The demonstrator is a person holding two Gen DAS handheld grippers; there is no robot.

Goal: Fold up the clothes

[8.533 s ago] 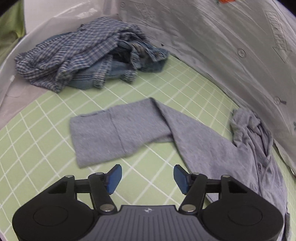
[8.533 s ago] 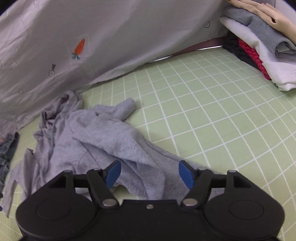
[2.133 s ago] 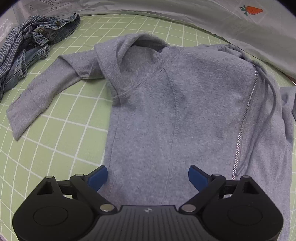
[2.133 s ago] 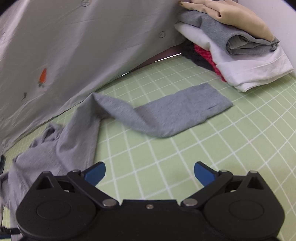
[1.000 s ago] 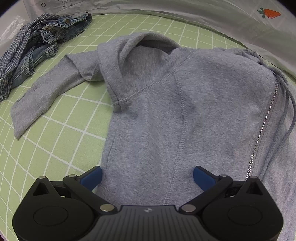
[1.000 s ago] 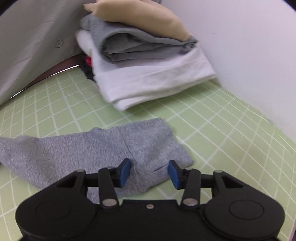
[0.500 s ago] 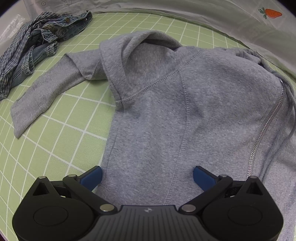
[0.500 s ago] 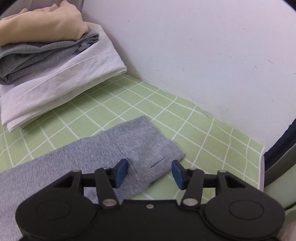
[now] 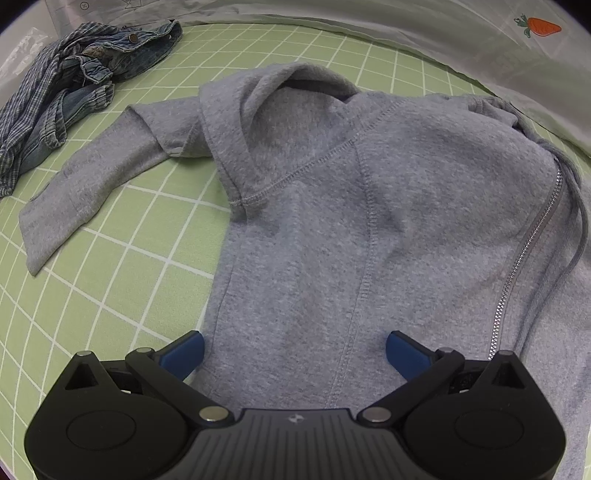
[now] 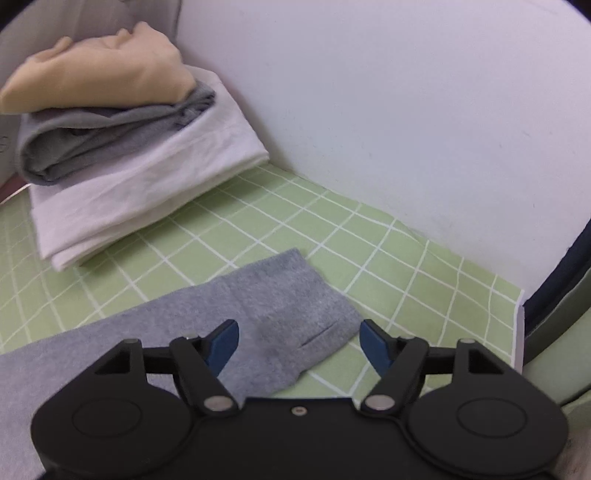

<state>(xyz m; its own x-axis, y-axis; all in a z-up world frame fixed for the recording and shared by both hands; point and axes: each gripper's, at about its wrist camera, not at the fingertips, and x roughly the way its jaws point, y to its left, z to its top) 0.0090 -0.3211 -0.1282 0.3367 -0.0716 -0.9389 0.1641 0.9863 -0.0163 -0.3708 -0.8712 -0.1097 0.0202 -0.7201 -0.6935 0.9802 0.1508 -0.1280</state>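
A grey zip hoodie (image 9: 369, 229) lies spread front-up on the green checked mat (image 9: 110, 266), its zipper (image 9: 524, 258) running down the right. One sleeve (image 9: 92, 173) stretches out to the left. My left gripper (image 9: 295, 352) hangs open over the lower body of the hoodie, nothing pinched. In the right wrist view the other sleeve's cuff (image 10: 295, 321) lies flat on the mat. My right gripper (image 10: 299, 345) is over that cuff with its jaws opening; the cuff lies between and below the blue pads, not gripped.
A crumpled plaid shirt and denim garment (image 9: 74, 81) lie at the far left. A stack of folded clothes (image 10: 122, 155), tan on grey on white, sits against the white wall (image 10: 406, 110). The mat's edge (image 10: 517, 314) is close on the right. A pale sheet with a carrot print (image 9: 539, 27) borders the back.
The right gripper has swung right along the sleeve toward the wall corner and its jaws have spread wider over the cuff. The left gripper has held still over the hoodie.
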